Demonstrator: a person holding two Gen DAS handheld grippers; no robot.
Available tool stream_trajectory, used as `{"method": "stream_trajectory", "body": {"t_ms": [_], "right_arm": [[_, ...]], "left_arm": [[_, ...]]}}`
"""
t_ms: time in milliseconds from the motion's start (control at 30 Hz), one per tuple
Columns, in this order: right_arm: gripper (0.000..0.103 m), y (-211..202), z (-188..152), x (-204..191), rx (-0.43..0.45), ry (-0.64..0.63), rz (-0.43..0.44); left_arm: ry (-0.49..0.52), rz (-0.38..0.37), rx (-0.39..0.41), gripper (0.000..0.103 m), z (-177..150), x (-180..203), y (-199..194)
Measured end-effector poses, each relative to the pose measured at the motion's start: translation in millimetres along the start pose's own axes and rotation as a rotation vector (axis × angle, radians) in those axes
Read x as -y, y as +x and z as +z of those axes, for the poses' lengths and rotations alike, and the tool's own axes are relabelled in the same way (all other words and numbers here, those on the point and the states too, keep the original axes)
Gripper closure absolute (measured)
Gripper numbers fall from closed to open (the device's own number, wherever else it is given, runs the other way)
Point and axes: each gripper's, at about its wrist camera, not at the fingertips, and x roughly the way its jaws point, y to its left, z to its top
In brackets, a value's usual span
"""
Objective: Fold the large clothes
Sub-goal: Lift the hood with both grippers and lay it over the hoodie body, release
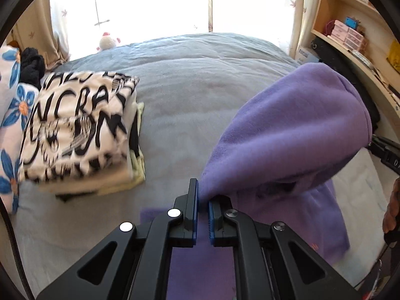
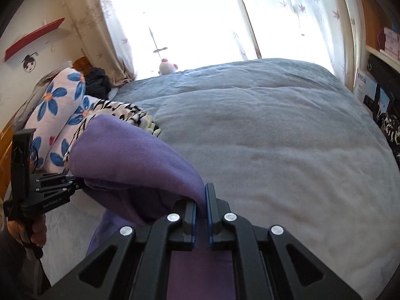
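Observation:
A large purple fleece garment (image 1: 287,135) hangs lifted between my two grippers above the grey bed cover (image 1: 190,85). My left gripper (image 1: 203,197) is shut on one edge of it; the cloth rises to the right from the jaws. My right gripper (image 2: 201,200) is shut on the other edge of the same garment (image 2: 130,160), which bulges to the left. The left gripper also shows in the right wrist view (image 2: 72,183) at the far left, pinching the cloth. More purple cloth hangs under both grippers.
A stack of folded clothes topped by a black-and-white printed shirt (image 1: 75,130) lies at the left of the bed. Blue-flowered pillows (image 2: 57,105) lie beyond it. Wooden shelves (image 1: 350,32) stand at the right. A small white plush toy (image 1: 107,42) sits by the bright window.

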Motion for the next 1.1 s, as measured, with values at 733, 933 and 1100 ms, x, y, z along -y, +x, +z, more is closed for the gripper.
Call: {"method": "stream_trajectory", "body": {"t_ms": [733,933,1100], "right_arm": [[0.093,-19,-184,-19,-0.093,0.031,-0.078],[0.093,-15,-211,-18,-0.195,0.075,-0.087],[0.088,-36,-219,-21,-0.211,0.085,-0.068]], "left_arm": [[-0.025,-0.073,-0.124,0.098,-199,32,-7],[-0.006,-0.048,-0.19,0.096,-228,36,0],[-0.014,-0.065,-0.192,0.087,-235,35,-13]]}}
